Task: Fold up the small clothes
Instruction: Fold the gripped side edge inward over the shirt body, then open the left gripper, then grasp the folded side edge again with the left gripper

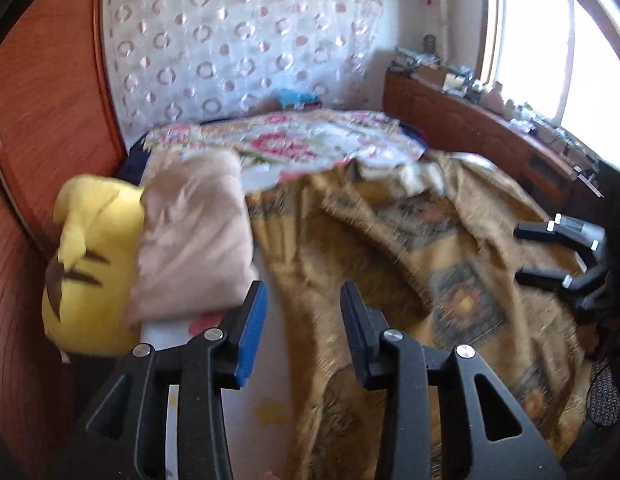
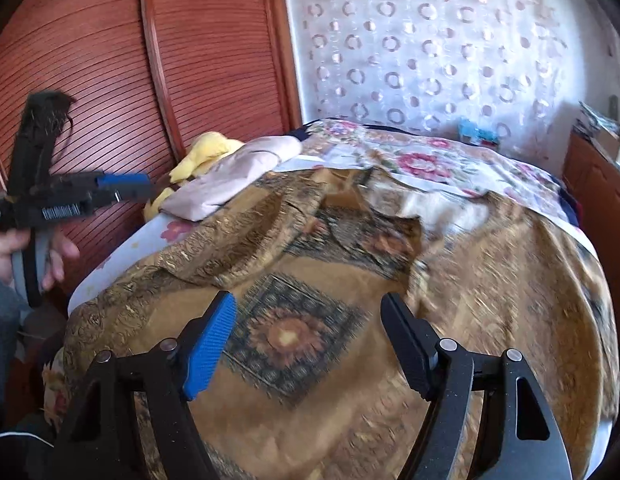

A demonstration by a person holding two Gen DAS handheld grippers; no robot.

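Note:
A gold-brown patterned cloth lies spread over the bed, its far edge rumpled and turned back on itself. My left gripper is open above the cloth's left border, with nothing between its blue and black pads. In the right wrist view the left gripper hangs off the bed's left side, held by a hand. My right gripper stands wide open over the cloth's square medallion and grips nothing. In the left wrist view the right gripper shows at the right edge.
A beige pillow and a yellow plush toy lie at the bed's left. A floral sheet covers the far half. A red wooden wardrobe stands left, a cluttered cabinet right.

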